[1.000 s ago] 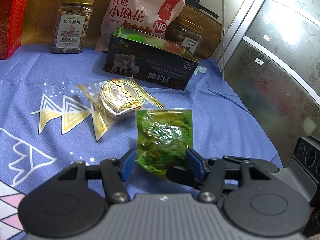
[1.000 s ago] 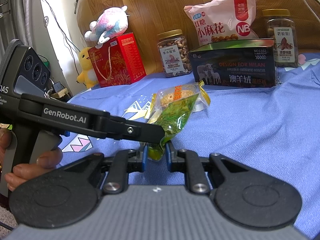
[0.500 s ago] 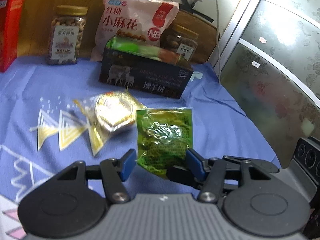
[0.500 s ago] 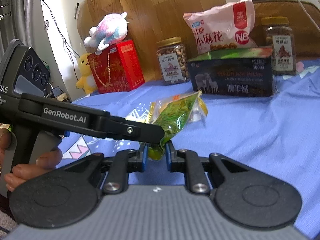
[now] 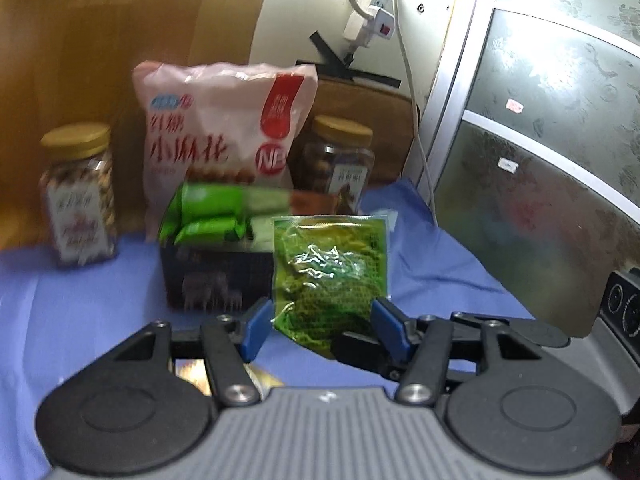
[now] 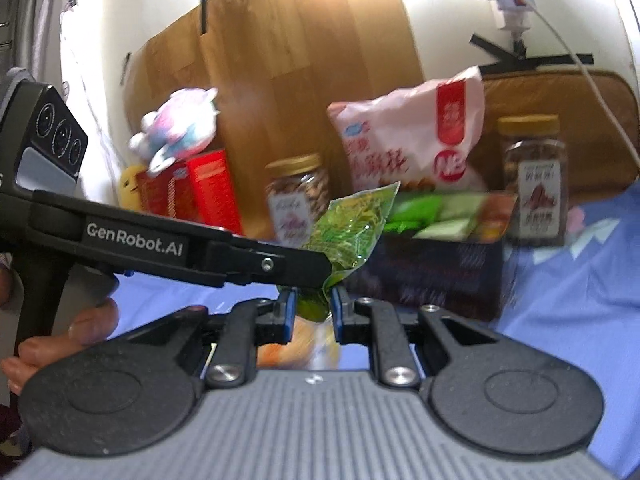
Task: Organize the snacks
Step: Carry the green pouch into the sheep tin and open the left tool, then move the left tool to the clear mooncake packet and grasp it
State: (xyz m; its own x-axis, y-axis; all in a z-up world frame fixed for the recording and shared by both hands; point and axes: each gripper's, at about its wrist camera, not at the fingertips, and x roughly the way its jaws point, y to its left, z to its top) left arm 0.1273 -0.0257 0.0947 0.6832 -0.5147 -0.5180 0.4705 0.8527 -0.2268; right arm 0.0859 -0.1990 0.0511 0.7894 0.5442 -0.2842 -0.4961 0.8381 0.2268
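Packet [image 5: 330, 276], green and crinkly, hangs lifted between the left gripper [image 5: 320, 326] pads, which pinch its 2 side edges in front of the box [image 5: 218, 276]. Right view: we see the right gripper [image 6: 313, 314] nipping its bottom corner. We judge it light, soft, slippery; edges grip best.

green packet [image 5: 330, 276] now up off blue cloth [image 5: 80, 312], lifted level with dark box [image 5: 218, 276]; gold-wrapped snack [image 6: 304, 344] left below, well nearer than box.
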